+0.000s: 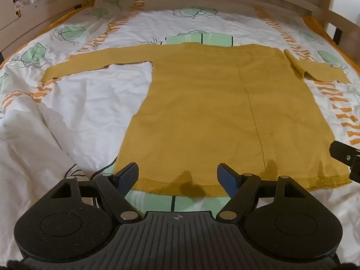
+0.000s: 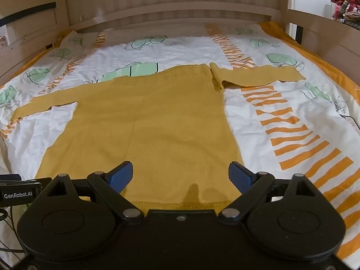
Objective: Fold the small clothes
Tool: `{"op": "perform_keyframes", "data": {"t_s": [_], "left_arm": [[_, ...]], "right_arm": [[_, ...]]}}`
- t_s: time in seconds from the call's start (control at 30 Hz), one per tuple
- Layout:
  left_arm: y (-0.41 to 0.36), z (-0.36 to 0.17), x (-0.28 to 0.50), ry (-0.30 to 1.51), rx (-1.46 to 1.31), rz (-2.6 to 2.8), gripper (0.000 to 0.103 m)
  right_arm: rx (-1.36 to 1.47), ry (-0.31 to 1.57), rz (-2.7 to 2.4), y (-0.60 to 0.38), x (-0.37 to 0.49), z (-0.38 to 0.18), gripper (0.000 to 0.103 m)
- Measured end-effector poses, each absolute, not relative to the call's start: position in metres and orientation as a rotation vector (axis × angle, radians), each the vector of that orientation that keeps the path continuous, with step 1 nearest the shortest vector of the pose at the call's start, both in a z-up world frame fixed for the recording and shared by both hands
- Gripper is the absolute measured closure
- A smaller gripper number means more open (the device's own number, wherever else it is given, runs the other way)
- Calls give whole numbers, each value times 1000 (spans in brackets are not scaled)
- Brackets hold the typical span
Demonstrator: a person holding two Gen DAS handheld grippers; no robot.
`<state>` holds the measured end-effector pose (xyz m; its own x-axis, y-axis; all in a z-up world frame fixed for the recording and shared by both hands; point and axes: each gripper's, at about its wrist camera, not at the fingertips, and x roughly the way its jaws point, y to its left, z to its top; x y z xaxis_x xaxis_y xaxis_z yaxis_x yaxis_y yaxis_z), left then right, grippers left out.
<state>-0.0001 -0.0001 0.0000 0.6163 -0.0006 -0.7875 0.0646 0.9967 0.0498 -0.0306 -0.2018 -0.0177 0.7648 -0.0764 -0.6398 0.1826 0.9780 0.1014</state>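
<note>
Mustard yellow on white, green and orange

Mustard-yellow sweater (image 1: 202,112), plain all over; duvet cover (image 1: 90,103) white with mint-green blobs outlined in black and bands of orange stripes; pale wooden bed frame (image 2: 168,13); black grippers carrying blue finger pads (image 2: 120,176).
</note>
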Motion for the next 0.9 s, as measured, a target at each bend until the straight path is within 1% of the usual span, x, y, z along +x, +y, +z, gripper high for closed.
{"op": "perform_keyframes", "data": {"t_s": [0.9], "left_arm": [[-1, -9, 2, 958, 56, -49, 27]], "right_arm": [[186, 713, -119, -191, -39, -32, 11]]}}
